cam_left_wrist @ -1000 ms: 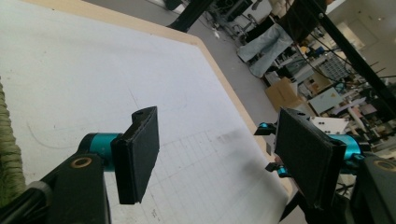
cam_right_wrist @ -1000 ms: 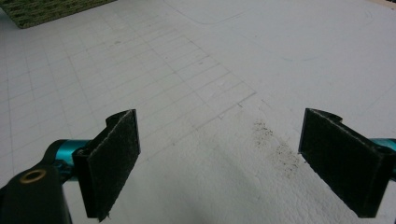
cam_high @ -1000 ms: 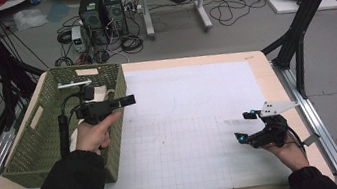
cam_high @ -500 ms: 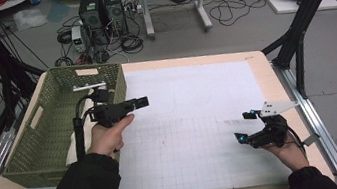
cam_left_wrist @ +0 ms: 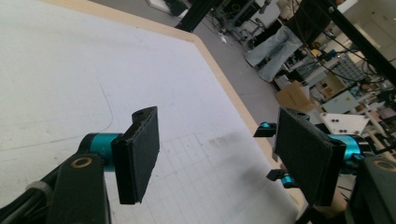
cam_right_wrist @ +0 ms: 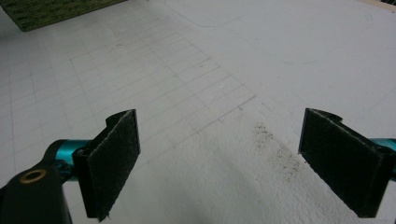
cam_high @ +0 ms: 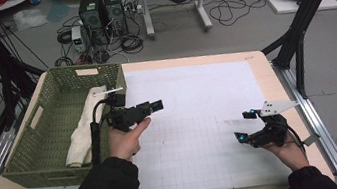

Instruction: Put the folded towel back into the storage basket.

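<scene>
High view: the left gripper (cam_high: 151, 108) is held above the white gridded paper sheet (cam_high: 200, 120) that covers the light wooden table (cam_high: 263, 67), just beside the right wall of the green woven plastic basket (cam_high: 37, 144). Its jaws point to the right, toward the table's middle, and stand apart with nothing between them. A cream-coloured folded cloth (cam_high: 83, 130) lies lengthwise inside the basket, against its right wall, near the left gripper but not touching it. The right gripper (cam_high: 244, 124) is held low over the sheet near the table's right edge, well apart from the basket; its jaws are spread and hold nothing. A grey three-cornered plate (cam_high: 277, 106) sits on top of it.

Left gripper view: the left gripper (cam_left_wrist: 217, 156) has both black padded jaws spread wide, released, with bare sheet between them. The right gripper (cam_left_wrist: 275, 154) appears farther off, behind the right-hand jaw, near the table edge.

Right gripper view: the right gripper (cam_right_wrist: 219, 158) has its jaws wide apart, released, above the gridded sheet, which carries a dark smudge (cam_right_wrist: 275, 149) between them. A corner of the basket (cam_right_wrist: 51, 9) lies at the upper left, well apart.
</scene>
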